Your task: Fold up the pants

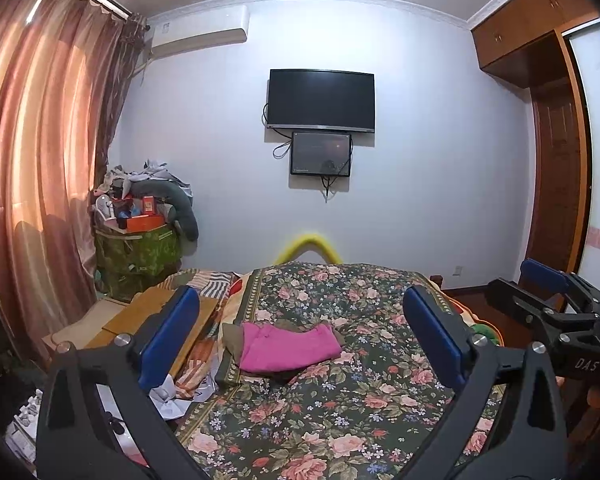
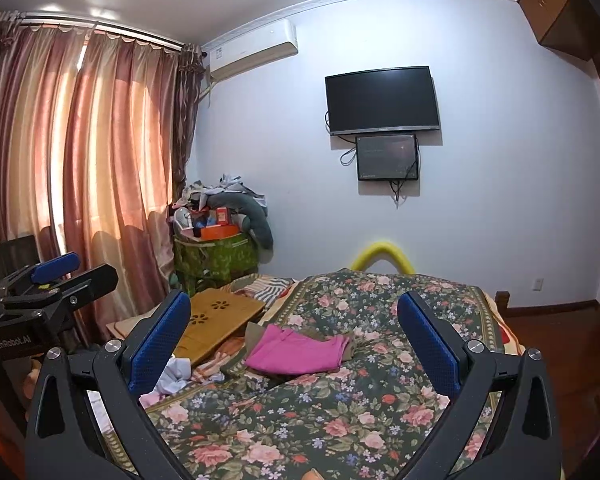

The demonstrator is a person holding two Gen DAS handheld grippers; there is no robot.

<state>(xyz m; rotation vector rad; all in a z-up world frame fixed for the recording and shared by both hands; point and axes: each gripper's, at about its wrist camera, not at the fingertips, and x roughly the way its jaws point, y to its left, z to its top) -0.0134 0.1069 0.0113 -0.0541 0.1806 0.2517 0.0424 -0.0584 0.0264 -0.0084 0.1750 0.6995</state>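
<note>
— Blue-padded left gripper (image 1: 300, 336) and right gripper (image 2: 294, 338): both spread wide, holding nothing, raised above the floral bedspread (image 1: 340, 412).

— And the pink pants (image 1: 288, 346)?

— Straight ahead between both sets of pads, well apart, lying folded on an olive garment (image 1: 232, 338). Long axis across the view, left to right. Neither side clearly nearer; cannot tell.

The pink pants (image 1: 288, 346) lie folded into a compact, roughly rectangular bundle on the floral bedspread (image 1: 340, 420), flat and slightly askew. They rest on top of an olive-brown garment (image 1: 231, 338) whose edges show at the left and far sides. In the right wrist view the pink pants (image 2: 296, 350) show neat stacked layers with one rumpled end.
</note>
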